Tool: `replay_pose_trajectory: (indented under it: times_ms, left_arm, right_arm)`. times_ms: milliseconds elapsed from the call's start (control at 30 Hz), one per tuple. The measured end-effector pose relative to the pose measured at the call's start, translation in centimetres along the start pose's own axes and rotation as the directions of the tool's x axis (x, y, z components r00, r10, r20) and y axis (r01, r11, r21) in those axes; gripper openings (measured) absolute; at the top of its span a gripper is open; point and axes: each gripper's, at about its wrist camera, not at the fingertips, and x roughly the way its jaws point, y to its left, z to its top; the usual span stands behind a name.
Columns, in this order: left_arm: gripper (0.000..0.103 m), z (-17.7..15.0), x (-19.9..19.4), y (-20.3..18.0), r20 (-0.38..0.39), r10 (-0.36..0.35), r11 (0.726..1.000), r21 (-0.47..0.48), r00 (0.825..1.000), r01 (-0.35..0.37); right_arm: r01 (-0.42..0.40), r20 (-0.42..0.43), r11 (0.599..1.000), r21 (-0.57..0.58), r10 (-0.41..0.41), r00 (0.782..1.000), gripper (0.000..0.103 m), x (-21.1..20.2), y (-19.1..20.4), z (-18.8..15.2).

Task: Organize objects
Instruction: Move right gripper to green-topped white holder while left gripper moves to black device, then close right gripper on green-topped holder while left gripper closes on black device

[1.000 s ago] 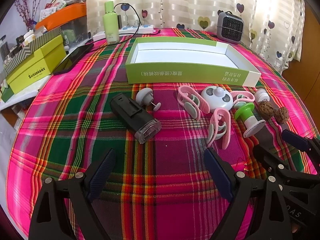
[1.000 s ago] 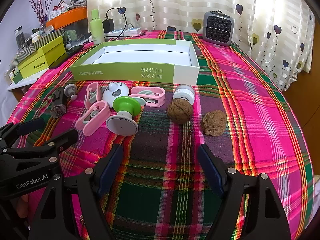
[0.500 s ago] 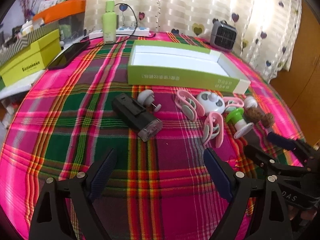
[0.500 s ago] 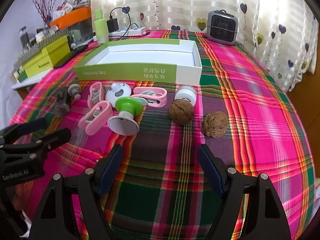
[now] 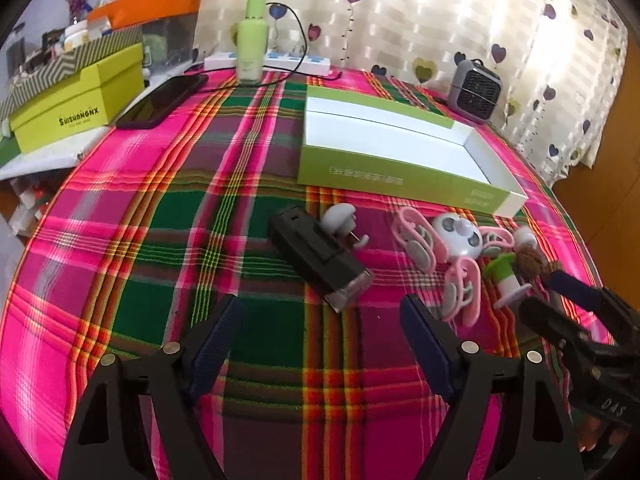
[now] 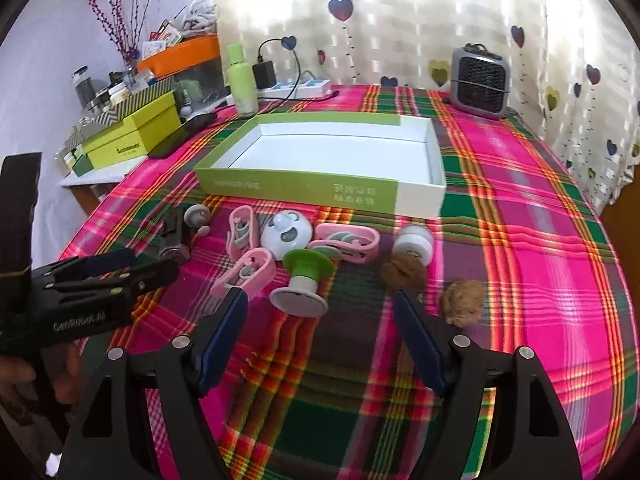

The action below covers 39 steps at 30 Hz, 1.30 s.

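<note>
So the whole thing sits on a plaid cloth [image 6: 540, 240], loud pink, green and red, with a heart-print curtain [image 6: 400, 12] behind it and a cluttered side shelf off to the left.

Left to right at the back: one yellow-green box [image 5: 76, 116] with a striped one on top, one dark phone [image 5: 164, 98] at the cloth's edge, one green bottle [image 5: 250, 40], one power strip [image 6: 296, 88] with a plug in it, and one small grey heater [image 6: 480, 80].

In the middle there's one open tray [image 6: 296, 184], green outside, white inside, nothing in it.

Just in front of the tray is the row of stuff: one black gadget [image 5: 320, 256], one grey knob [image 5: 340, 218] touching it, one white round toy [image 6: 286, 234] with three pink clips [image 6: 244, 232] around it, one green-topped spool [image 6: 304, 280] lying tipped, one white cap [image 6: 412, 242], and two walnuts [image 6: 462, 302], one touching the cap, the other apart on the right.

Left gripper [image 5: 320, 332] hangs over the cloth near the black gadget, fingers spread, holding nothing. Right gripper [image 6: 320, 324] is just short of the spool, also spread wide and holding nothing.
</note>
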Motion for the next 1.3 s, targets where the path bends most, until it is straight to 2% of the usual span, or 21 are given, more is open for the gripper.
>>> replay_pose_trajectory:
  times_ms: [200, 333, 633, 733, 1167, 1300]
  left_arm:
    - [0.081, 1.1, 0.7, 0.2, -0.011, 0.010, 0.999, -0.035, 1.000, -0.010]
    - [0.081, 1.5, 1.1, -0.1, -0.001, 0.073, 0.997, -0.021, 0.997, -0.073]
    - [0.081, 2.1, 1.8, 0.5, -0.026, 0.093, 0.995, -0.025, 0.995, -0.093]
    - [0.080, 2.1, 1.6, 0.9, -0.032, 0.081, 0.996, -0.039, 0.996, -0.082]
    - [0.080, 2.0, 1.1, 3.1, -0.048, 0.126, 0.990, -0.058, 0.991, -0.129]
    - [0.080, 2.3, 1.6, 2.9, -0.044, 0.153, 0.987, -0.032, 0.987, -0.155]
  right_arm:
    - [-0.031, -0.025, 0.999, 0.039, 0.032, 0.999, 0.060, 0.7, -0.4, 0.2]
    - [-0.038, -0.029, 0.998, 0.041, 0.039, 0.999, 0.060, 1.0, -0.3, 0.4]
    - [-0.027, -0.075, 0.998, 0.051, 0.031, 0.997, 0.045, 2.6, -0.4, 0.8]
    - [-0.029, -0.081, 0.998, 0.050, 0.033, 0.996, 0.036, 2.8, -0.4, 0.9]
    - [-0.042, -0.087, 0.998, 0.042, 0.046, 0.995, 0.035, 2.9, -0.1, 1.0]
    - [-0.045, -0.088, 0.998, 0.045, 0.049, 0.995, 0.035, 3.0, -0.1, 1.1]
